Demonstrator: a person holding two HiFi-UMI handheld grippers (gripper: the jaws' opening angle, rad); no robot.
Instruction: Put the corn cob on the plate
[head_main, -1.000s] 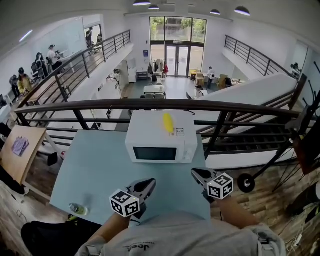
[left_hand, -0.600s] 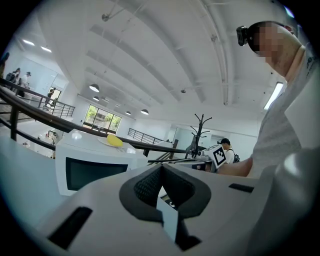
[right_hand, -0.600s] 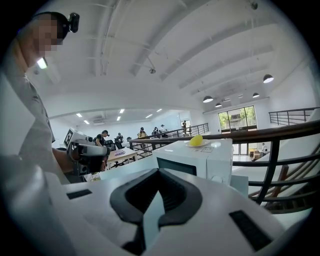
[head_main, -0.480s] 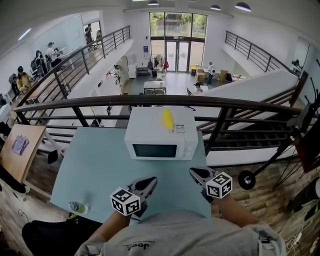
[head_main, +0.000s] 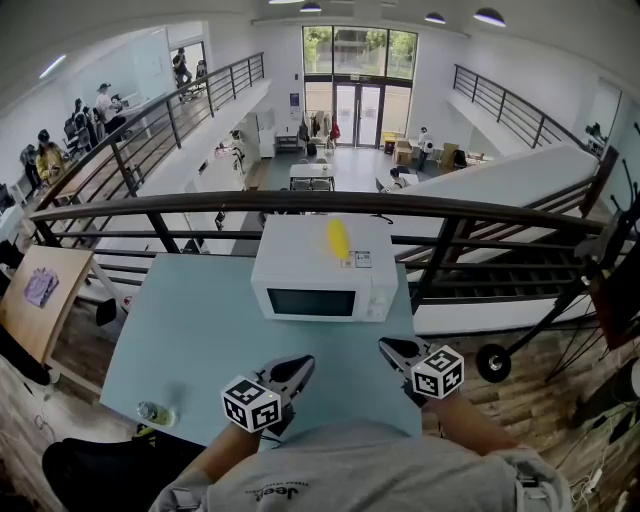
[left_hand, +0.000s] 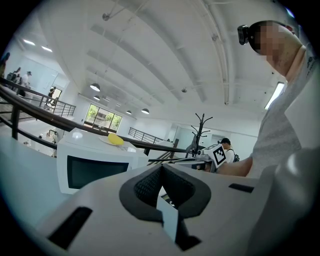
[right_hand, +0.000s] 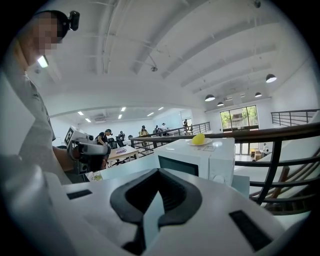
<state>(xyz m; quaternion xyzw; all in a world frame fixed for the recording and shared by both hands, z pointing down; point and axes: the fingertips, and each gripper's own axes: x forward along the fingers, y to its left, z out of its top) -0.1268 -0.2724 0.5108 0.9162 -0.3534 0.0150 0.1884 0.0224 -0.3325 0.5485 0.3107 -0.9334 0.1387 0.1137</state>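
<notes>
A white box-shaped microwave oven (head_main: 322, 290) stands at the far middle of the pale blue rectangular table (head_main: 190, 340), its door facing the person. On top of it rests a flat white plate (right_hand: 199, 143), and the yellow corn cob (head_main: 338, 238) lies on that plate. A dark metal railing (head_main: 300, 206) runs behind the table. A clear plastic bottle (head_main: 155, 416) sits at the table's near left corner. The left gripper (head_main: 298, 367) and the right gripper (head_main: 390, 348) hang side by side over the near edge, in front of the microwave and apart from it. A tan wooden desk (head_main: 40, 300) stands left of the table.
</notes>
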